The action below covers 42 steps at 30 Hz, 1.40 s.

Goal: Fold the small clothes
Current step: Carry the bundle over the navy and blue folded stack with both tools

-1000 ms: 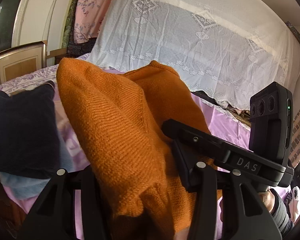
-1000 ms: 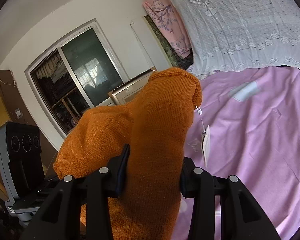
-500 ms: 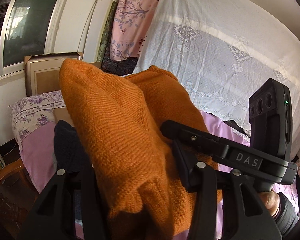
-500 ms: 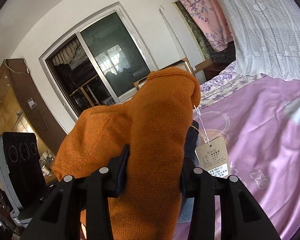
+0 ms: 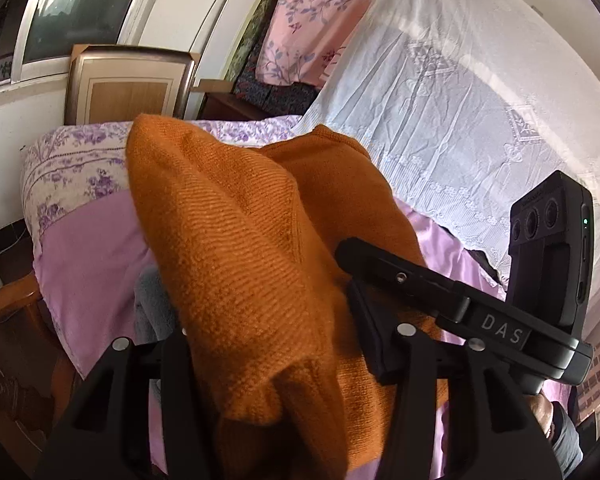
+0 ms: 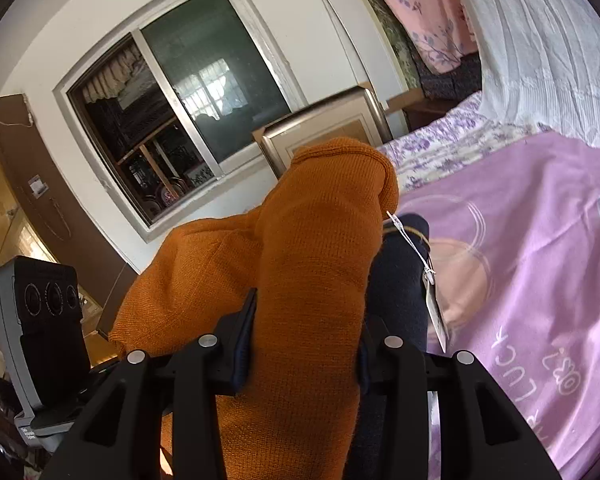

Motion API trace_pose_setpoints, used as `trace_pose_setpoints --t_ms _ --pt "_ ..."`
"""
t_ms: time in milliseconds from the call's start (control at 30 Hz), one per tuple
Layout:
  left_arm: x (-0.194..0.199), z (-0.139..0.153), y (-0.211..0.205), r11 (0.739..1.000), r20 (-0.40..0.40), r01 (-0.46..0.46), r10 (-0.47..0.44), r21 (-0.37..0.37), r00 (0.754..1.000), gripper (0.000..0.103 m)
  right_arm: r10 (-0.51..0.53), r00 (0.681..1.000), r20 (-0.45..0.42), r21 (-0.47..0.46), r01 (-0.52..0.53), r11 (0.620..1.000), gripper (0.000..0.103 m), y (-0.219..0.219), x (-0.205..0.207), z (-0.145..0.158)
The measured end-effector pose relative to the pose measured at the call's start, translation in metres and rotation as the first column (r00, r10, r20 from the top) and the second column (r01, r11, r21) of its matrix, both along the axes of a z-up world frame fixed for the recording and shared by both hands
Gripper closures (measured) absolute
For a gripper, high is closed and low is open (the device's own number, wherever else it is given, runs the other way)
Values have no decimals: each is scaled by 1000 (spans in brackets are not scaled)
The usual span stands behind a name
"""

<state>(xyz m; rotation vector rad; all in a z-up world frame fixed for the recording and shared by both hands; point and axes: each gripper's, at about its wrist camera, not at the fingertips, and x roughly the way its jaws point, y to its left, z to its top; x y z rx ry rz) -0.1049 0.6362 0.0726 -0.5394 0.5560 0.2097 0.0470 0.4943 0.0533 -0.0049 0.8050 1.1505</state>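
Note:
An orange knit garment (image 5: 240,248) is held up between both grippers above the bed. My left gripper (image 5: 276,360) is shut on one bunched end of it. My right gripper (image 6: 306,344) is shut on the other end (image 6: 312,272), and its body shows at the right of the left wrist view (image 5: 460,312). A paper tag (image 6: 436,312) hangs on a string from the garment. A dark navy garment (image 6: 400,272) lies under it on the bed; a grey-blue cloth (image 5: 150,304) shows below in the left wrist view.
The bed has a lilac sheet (image 6: 540,260) and a floral pillow (image 5: 72,168) at its head. A white lace cover (image 5: 460,100) lies over bedding beyond. A wooden chair arm (image 5: 8,304) stands at the bedside. A window (image 6: 180,120) is in the wall.
Both grippers have swung left toward the head of the bed with the orange garment held between them. The pillow, headboard and window have come into view.

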Motion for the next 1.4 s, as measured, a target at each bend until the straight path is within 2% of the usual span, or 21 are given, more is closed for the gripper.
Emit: trace_pose_setpoints --t_ms 133,367,667,833,1267,1400 --pt "5 -16 -1 999 -22 -19 20 45 1000 48 -8 999 -37 -22 7 1000 58 5 9 -20" --pt "4 -35 -2 998 -5 -46 47 49 999 46 -7 1000 -30 -28 6 1000 58 6 11 -36" --pt "2 -38 -11 993 17 -93 92 70 996 45 -4 998 -67 -8 3 1000 57 2 17 -40" --pt "6 -38 -22 982 14 -132 131 134 991 44 -7 999 -44 -17 6 1000 56 4 16 -43" --pt "6 -41 -23 980 23 -140 138 142 990 43 -13 998 -62 -11 13 1000 56 4 17 -47" --pt "4 -37 -22 983 20 -132 131 123 991 42 -10 998 -67 -4 9 1000 53 1 13 -42"
